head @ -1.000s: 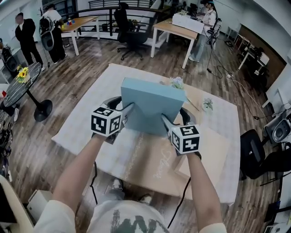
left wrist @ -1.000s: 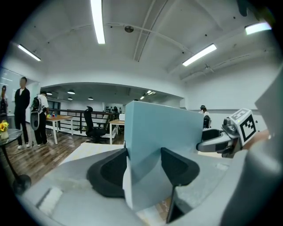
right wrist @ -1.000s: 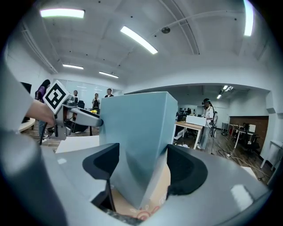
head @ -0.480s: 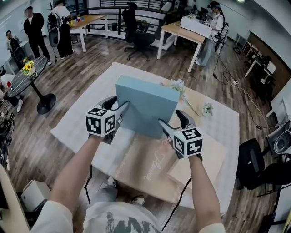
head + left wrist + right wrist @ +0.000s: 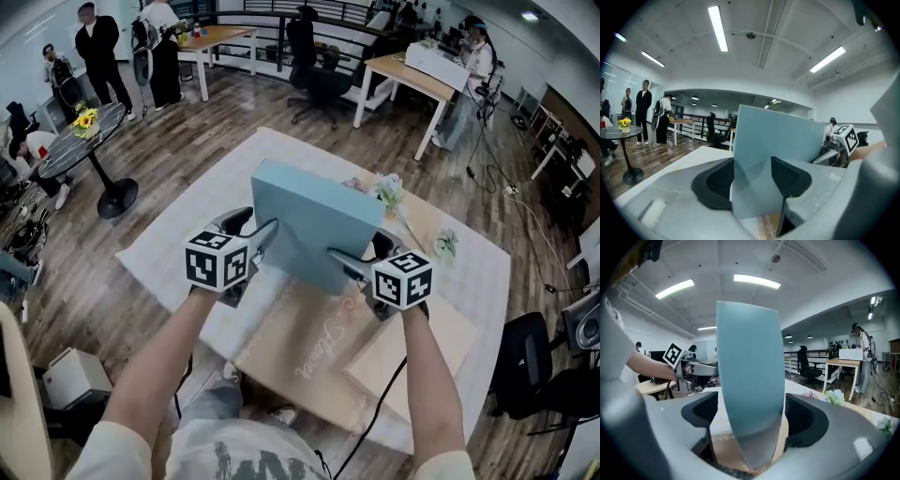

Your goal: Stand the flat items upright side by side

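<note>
The fingers (image 5: 712, 185) of our left gripper (image 5: 752, 180) clamp the blue box (image 5: 314, 220), which stands on edge on the table (image 5: 169, 253). Our right gripper (image 5: 751, 423) has just been opening its jaws around it. The brown flat box (image 5: 309, 347) lies flat, yet to be stood beside it.

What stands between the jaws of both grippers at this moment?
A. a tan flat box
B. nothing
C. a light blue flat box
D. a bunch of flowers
C: each gripper view shows the light blue flat box upright between the jaws of the left gripper and of the right gripper, whose jaws have just been opening.
</note>
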Available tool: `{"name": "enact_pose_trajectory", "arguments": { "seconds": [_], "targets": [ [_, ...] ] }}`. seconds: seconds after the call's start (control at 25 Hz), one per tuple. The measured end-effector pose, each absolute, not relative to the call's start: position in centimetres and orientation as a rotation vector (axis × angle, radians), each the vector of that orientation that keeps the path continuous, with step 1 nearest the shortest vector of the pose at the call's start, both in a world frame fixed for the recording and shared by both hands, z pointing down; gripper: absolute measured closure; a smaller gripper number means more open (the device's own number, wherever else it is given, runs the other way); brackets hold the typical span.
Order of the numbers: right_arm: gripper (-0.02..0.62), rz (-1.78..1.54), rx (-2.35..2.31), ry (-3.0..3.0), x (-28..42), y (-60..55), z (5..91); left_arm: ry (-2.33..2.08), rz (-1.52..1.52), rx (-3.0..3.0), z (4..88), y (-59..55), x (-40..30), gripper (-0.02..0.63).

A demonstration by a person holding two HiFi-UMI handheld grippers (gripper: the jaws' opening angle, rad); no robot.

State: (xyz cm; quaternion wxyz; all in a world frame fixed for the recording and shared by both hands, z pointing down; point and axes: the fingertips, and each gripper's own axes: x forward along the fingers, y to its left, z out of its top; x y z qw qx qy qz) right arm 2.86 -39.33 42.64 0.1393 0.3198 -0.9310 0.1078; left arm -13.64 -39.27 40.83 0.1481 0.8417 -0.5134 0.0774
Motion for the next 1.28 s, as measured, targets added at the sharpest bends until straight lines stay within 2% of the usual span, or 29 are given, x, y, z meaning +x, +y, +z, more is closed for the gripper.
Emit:
{"name": "enact_pose_trajectory", "arguments": {
  "seconds": [0.24,0.64,1.0,1.28],
  "targets": [
    [0.148,0.297,0.823,-2.704,1.1,-40.1,43.3,-1.474,0.246,2.421,41.2,-38.4,-13.3,0.360],
    [0.234,0.230,0.915,-2.666,1.0,-39.7,43.5,-1.417,0.275,2.453,41.8,-38.0,-13.2,0.360],
    [0.258,0.091,1.198,-2.569,0.9,-38.7,42.7,-1.279,0.281,2.543,41.7,-38.5,-12.8,0.360],
    [0.265,0.106,1.491,-2.435,2.9,-37.8,42.3,-1.111,0.292,2.621,41.3,-39.0,-10.9,0.360]
  ]
}}
